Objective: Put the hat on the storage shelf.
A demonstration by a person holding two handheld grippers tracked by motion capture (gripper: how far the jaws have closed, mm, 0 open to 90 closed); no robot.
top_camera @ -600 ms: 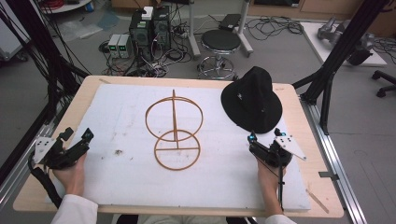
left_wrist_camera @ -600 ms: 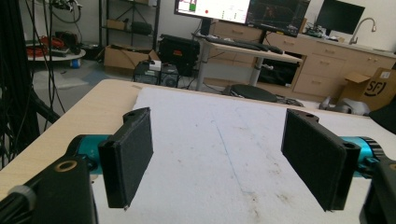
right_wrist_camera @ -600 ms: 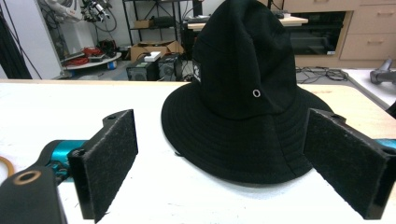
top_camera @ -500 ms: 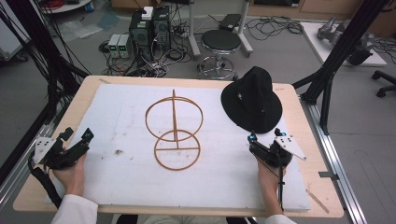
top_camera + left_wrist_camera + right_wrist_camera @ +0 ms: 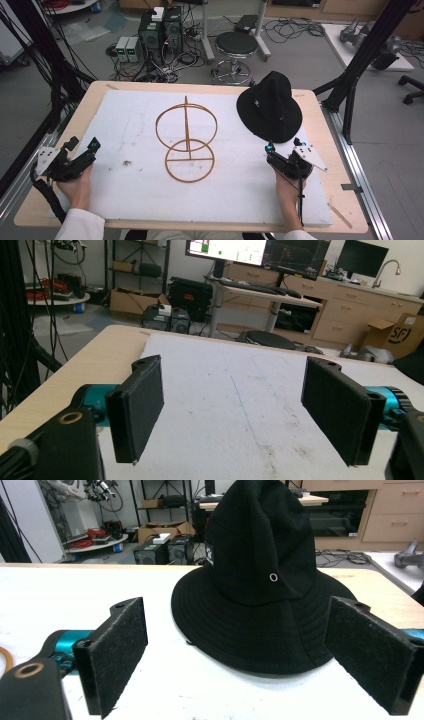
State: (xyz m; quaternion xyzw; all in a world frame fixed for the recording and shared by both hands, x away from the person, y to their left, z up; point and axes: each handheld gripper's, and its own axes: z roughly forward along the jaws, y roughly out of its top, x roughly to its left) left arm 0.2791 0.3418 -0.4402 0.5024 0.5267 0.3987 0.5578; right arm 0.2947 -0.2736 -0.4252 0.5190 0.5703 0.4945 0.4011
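A black bucket hat (image 5: 270,107) rests crown-up on the white mat at the far right, and it looms close ahead in the right gripper view (image 5: 260,580). A wooden ring stand (image 5: 187,140) rises at the mat's middle, a hoop on a post over a round base. My right gripper (image 5: 282,152) lies just in front of the hat's brim, jaws open with nothing between them (image 5: 240,660). At the mat's left edge my left gripper (image 5: 82,147) rests on the table, jaws wide open over bare mat (image 5: 232,410).
The white mat (image 5: 125,125) covers most of the wooden table (image 5: 325,130). Black frame posts (image 5: 360,60) stand at both sides. A stool (image 5: 236,47), computers and cables sit on the floor beyond the far edge.
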